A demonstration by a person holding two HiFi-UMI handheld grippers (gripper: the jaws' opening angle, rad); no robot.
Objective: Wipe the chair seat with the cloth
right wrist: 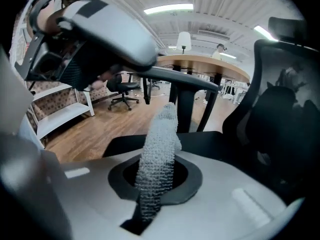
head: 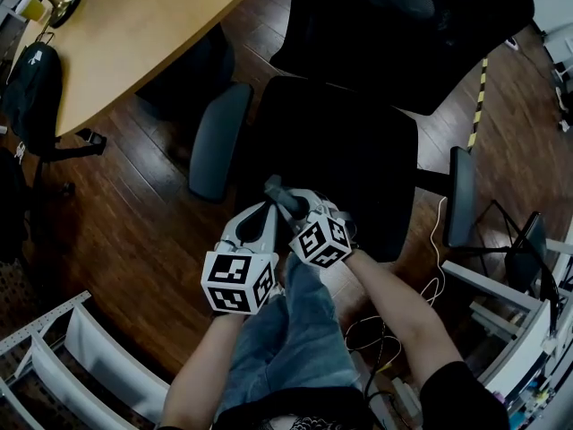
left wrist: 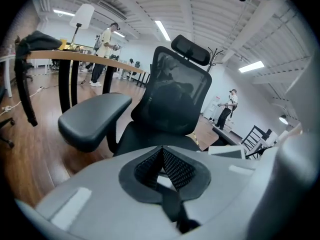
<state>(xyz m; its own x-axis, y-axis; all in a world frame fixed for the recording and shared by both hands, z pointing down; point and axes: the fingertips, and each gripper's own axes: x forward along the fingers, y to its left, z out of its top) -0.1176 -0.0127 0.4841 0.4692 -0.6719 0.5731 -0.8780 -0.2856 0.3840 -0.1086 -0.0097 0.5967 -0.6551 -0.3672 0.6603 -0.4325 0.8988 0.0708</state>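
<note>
The wooden floor [head: 134, 231] fills most of the head view, with a long pale wooden surface [head: 134, 25] across its far left corner. A black office chair [head: 403, 34] stands in the middle, its dark seat [head: 358, 141] flanked by a grey armrest [head: 218, 141] on the left side. Both tools sit side by side at the seat's near edge. The left tool [head: 261, 215] is clenched with nothing in it; in its own view the two textured pads [left wrist: 172, 166] meet in a ridge. The right tool [head: 291, 202] is just beside it and clamped on the cloth [head: 277, 191] – a grey knitted strip that stands up from the jaws [right wrist: 159, 154] over the seat's near edge. Whether it touches the seat cannot be told.
</note>
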